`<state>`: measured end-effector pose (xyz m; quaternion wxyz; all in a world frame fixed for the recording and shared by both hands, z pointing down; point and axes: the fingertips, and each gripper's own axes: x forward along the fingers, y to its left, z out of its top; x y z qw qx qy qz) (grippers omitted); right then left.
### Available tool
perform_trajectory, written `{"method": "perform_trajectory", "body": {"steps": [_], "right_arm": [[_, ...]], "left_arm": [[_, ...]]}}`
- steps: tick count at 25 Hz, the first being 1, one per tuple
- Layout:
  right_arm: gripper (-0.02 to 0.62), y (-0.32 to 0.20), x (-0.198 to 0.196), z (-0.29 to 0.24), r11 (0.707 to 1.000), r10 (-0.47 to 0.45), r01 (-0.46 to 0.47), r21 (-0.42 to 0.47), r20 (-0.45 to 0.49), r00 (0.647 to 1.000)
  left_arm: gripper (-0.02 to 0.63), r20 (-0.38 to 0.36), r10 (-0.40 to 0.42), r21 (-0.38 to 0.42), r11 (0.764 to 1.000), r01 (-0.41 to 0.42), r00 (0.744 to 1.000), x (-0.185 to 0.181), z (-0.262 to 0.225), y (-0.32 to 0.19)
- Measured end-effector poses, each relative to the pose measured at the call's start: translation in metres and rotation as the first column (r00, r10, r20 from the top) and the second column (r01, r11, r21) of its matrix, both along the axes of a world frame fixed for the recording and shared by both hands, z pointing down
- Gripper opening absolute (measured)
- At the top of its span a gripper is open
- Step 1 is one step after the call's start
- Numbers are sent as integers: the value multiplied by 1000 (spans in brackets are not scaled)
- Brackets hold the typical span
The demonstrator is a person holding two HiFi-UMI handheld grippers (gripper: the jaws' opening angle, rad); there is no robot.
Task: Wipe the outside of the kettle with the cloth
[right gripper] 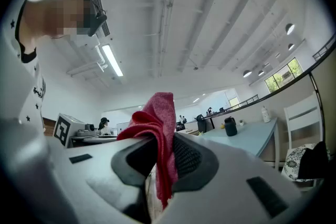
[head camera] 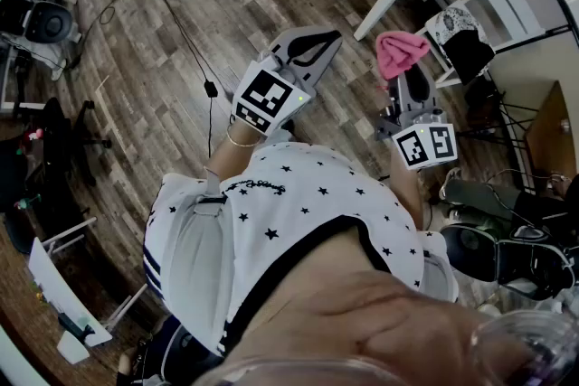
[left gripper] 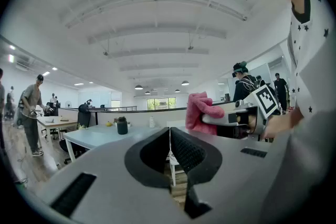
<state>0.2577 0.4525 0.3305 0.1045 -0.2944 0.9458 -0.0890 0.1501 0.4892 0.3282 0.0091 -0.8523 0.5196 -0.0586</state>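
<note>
The main risk is your hold on the cloth [right gripper: 157, 113]. The right gripper [right gripper: 164, 140] is clamped on one fold only, with a bunch standing above the jaws and a tail hanging below. I judge that a firm rub against a hard curved wall could drag that fold out, so the bare jaws would scrape the kettle instead of the fabric. You would do well to get more cloth between the jaws.

The second risk is the kettle itself, because I cannot find it for certain in any view. A small dark vessel [left gripper: 122, 126] stands near the front edge of the pale blue counter [left gripper: 97, 138], too small to tell what it is. If that is the kettle, you are well away from it, with cables lying across the wooden floor [head camera: 181, 14] on the way. The left gripper [left gripper: 169, 136] has its jaws pressed together on nothing. If nothing braces the kettle while you wipe, I expect it may slide or tip.

As for pose, you hold both grippers up in front of your chest, pointing out into the room and roughly level. In the head view the left gripper [head camera: 326, 39] angles toward your right. The right gripper [head camera: 404, 75] sits near it but apart, with the pink cloth [head camera: 401, 50] at its tip. Neither is touching anything else.
</note>
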Motion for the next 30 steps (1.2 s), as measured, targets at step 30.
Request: {"method": "perform_trajectory", "body": {"steps": [30], "right_arm": [[69,-15,-54,7,999,13,-14,-35,-16,1000]], "left_arm": [[29,-19,-27,0,1000,27,999,-68,2,-20]]}}
